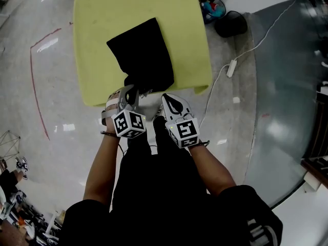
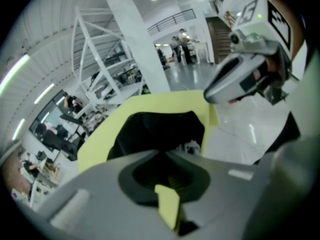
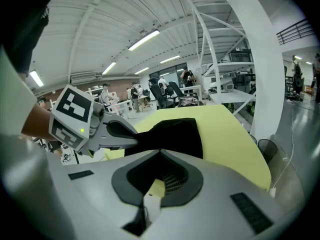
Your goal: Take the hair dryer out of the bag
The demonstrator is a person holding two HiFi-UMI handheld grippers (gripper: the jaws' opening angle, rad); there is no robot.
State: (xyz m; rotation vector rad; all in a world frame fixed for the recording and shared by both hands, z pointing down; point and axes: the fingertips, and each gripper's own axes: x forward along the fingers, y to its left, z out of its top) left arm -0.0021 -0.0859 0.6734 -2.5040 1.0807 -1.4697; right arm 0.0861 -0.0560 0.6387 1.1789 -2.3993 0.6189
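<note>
Yellow-green surface point(image 1: 92, 45) fills the upper middle of the head view, and a black bag point(image 1: 141, 53) lies flat on it. The bag runs from about 11 o'clock down to 6 o'clock, where it narrows toward the near edge. The hair dryer cannot be made out, and only the dark cloth of the bag shows.

At the 6 o'clock edge the left gripper point(image 1: 131, 92) points at the narrow near end of the bag. In the left gripper view its jaws are closed, meeting tip to tip, with the bag just beyond them. From the right gripper view its tip looks to touch the cloth, but I cannot tell whether any cloth is pinched.

At 3 o'clock of it, near but apart, is the right gripper point(image 1: 167, 99), over the near edge of the surface. Its jaws are also closed on nothing, and the bag lies ahead of them at 12 o'clock.

On the grey floor point(image 1: 51, 101) a white cable point(image 1: 231, 68) trails at 3 o'clock of the surface. A dark bin point(image 1: 230, 23) stands at 2 o'clock.
</note>
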